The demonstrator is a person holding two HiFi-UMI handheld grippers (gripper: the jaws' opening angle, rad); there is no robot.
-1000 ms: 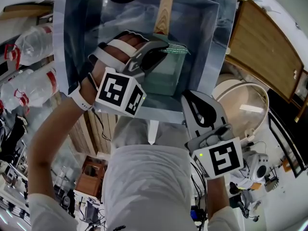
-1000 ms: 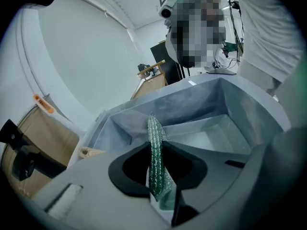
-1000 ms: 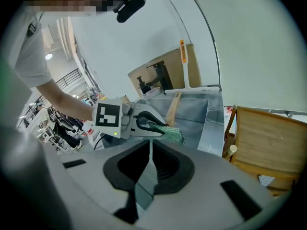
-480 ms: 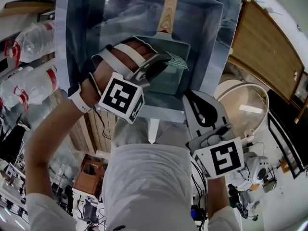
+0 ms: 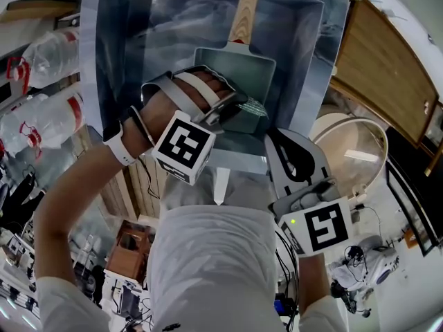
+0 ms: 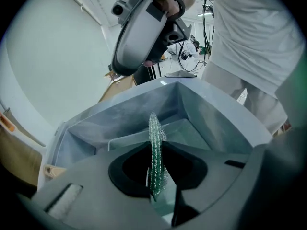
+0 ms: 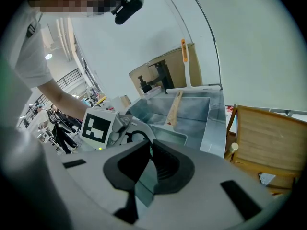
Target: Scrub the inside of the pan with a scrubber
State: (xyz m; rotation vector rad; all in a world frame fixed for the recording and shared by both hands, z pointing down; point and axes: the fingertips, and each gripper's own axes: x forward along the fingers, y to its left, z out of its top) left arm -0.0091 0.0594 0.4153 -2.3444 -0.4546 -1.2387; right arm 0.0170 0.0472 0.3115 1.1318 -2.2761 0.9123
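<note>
The left gripper (image 6: pixel 156 178) has its jaws clenched on the green mesh scrubber (image 6: pixel 154 143), held at the near wall of the square pan (image 5: pixel 235 68) in the sink (image 5: pixel 118 54). The right gripper (image 7: pixel 146 162) has its jaws pressed together, empty, at the sink's near edge.

Glittery green scrubber (image 6: pixel 154 150), grey-green pan (image 5: pixel 228 64), tan wooden handle (image 5: pixel 243 16).

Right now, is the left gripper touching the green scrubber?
Touching. The left gripper view shows the left gripper with its jaws shut on the green scrubber, which stands pinched between them.
</note>
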